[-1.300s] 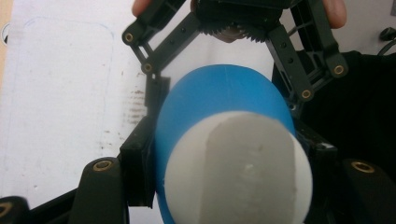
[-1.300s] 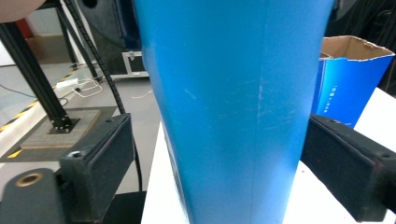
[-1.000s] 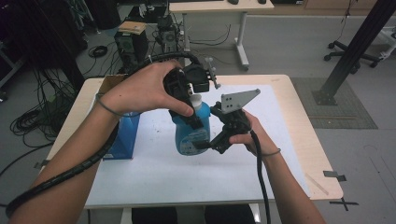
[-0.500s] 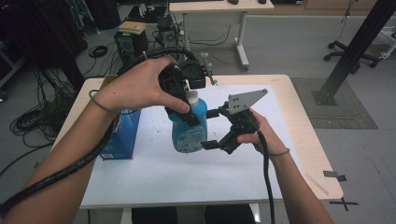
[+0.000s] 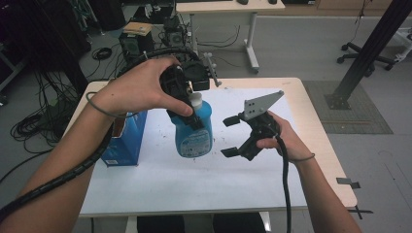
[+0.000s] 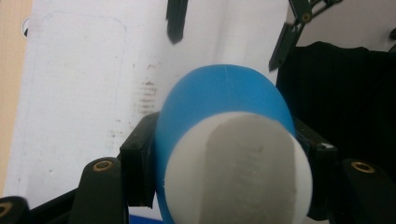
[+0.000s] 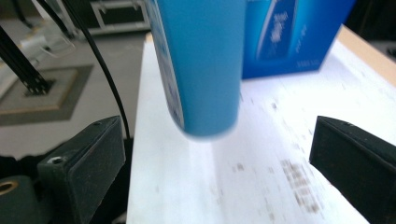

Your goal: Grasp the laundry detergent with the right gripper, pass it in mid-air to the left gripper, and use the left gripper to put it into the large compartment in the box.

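Blue plastic bottle, smooth, likely slippery; left gripper fingers clamp its neck, right gripper fingers apart beside its base.

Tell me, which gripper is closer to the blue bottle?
Left. The left gripper is clamped on the blue bottle near its white cap, while the right gripper waits open beside it, not touching.

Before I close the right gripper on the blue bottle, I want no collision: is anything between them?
Nothing visible stands between them. The right gripper is open beside the blue bottle, which the left gripper holds by its neck above the table. The blue box sits on the bottle's far side.
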